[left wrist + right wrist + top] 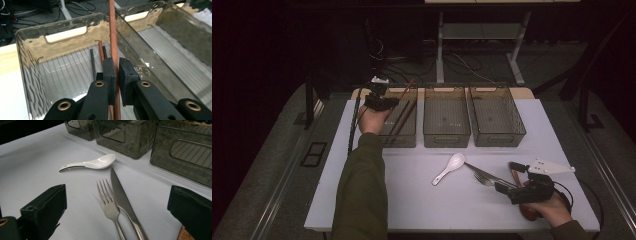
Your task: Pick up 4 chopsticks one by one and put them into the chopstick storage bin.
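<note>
Left gripper view: left claw [117, 75] pinching chopstick [113, 37] over bin [30, 62]; right claw [117, 215] spread.

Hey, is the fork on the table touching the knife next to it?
Touching. The right gripper view shows the fork lying against the knife, handles side by side with no gap.

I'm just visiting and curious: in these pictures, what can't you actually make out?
- Lower end of the brown chopstick: left gripper view, hidden behind the left gripper.
- Handles of the fork and knife: right gripper view, cut off by the bottom edge.
- Sticks lying in the left bin: high view, too dark to count.
</note>
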Action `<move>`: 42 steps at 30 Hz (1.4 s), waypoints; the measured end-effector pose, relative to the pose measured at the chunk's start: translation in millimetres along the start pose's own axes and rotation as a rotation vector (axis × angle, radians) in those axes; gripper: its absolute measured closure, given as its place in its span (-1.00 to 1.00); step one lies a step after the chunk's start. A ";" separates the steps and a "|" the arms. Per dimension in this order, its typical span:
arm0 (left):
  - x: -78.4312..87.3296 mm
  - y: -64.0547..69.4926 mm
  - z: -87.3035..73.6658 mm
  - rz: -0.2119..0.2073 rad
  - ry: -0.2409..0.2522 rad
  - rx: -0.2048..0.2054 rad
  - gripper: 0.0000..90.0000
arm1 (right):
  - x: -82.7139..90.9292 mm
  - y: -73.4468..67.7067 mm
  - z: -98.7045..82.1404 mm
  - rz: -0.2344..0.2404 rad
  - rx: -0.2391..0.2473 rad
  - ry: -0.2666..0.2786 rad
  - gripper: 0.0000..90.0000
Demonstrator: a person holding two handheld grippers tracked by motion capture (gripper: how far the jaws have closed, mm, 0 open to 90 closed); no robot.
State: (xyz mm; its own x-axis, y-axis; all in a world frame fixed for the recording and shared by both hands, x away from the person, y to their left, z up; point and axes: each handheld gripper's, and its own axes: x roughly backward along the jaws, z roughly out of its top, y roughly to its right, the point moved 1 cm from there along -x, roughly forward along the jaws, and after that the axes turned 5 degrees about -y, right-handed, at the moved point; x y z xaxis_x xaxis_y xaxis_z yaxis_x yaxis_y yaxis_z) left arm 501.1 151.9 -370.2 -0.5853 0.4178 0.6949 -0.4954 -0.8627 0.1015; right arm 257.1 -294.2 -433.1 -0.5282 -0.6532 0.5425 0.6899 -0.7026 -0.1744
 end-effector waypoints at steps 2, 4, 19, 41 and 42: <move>-3.9 -0.3 -2.0 0.019 -0.034 -0.017 0.87 | 0.1 0.0 -0.1 0.001 0.000 0.001 -0.94; -7.3 -0.7 -3.7 0.013 -0.047 -0.013 0.87 | 0.6 0.0 -0.2 0.002 -0.002 0.003 -0.94; -13.6 5.7 -3.6 0.059 -0.031 -0.035 0.38 | 1.2 0.7 -0.5 0.002 -0.005 0.006 -0.94; 34.6 24.8 -12.9 -0.089 0.056 -0.096 -0.06 | -2.5 -0.3 -0.4 -0.007 0.008 -0.009 -0.94; 36.9 25.8 -13.9 -0.095 0.059 -0.097 -0.07 | -2.3 -0.3 -0.4 -0.008 0.007 -0.009 -0.94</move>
State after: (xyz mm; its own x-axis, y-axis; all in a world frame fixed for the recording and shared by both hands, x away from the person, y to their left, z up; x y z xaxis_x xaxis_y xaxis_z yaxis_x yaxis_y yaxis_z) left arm 457.8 149.0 -351.8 -0.5685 0.5145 0.6420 -0.6083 -0.7882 0.0929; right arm 258.0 -292.6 -434.6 -0.5290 -0.6453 0.5512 0.6894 -0.7055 -0.1643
